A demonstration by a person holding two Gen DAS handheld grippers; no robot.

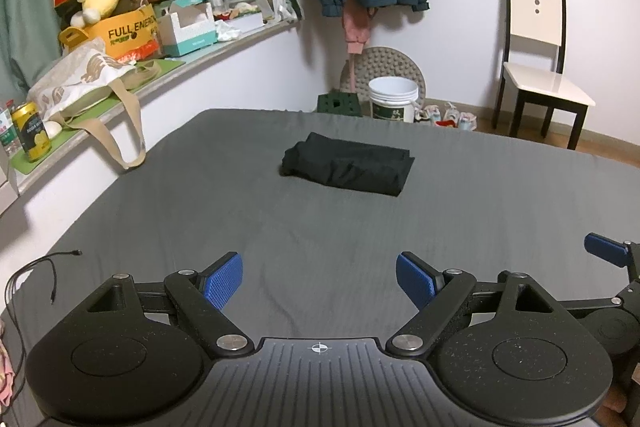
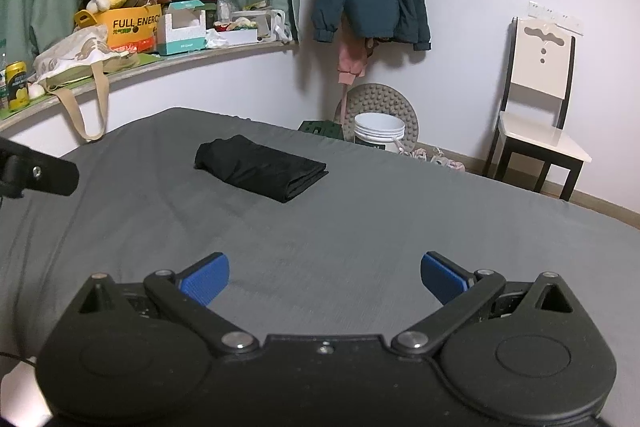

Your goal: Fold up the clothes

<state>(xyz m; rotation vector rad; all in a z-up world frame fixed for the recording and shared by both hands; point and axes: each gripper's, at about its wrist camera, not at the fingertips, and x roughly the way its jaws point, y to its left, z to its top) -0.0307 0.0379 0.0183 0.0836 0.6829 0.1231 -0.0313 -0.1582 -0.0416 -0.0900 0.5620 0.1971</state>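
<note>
Black folded garment point(image 1: 347, 166) on grey bed point(image 1: 280, 227), grippers apart.

"FULL ENER…" in dark letters on the yellow box point(image 1: 120, 31) on the window ledge point(image 1: 224, 51).

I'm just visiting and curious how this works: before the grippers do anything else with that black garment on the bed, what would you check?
1. Left gripper open, holding nothing: ok.
2. Right gripper open, holding nothing: ok.
3. Black garment folded into a compact stack: ok.
4. Garment lies flat on the grey bed sheet, away from the edges: ok.
5. Folds underneath even: cannot tell.
6. Cable clear of the garment: ok.
</note>
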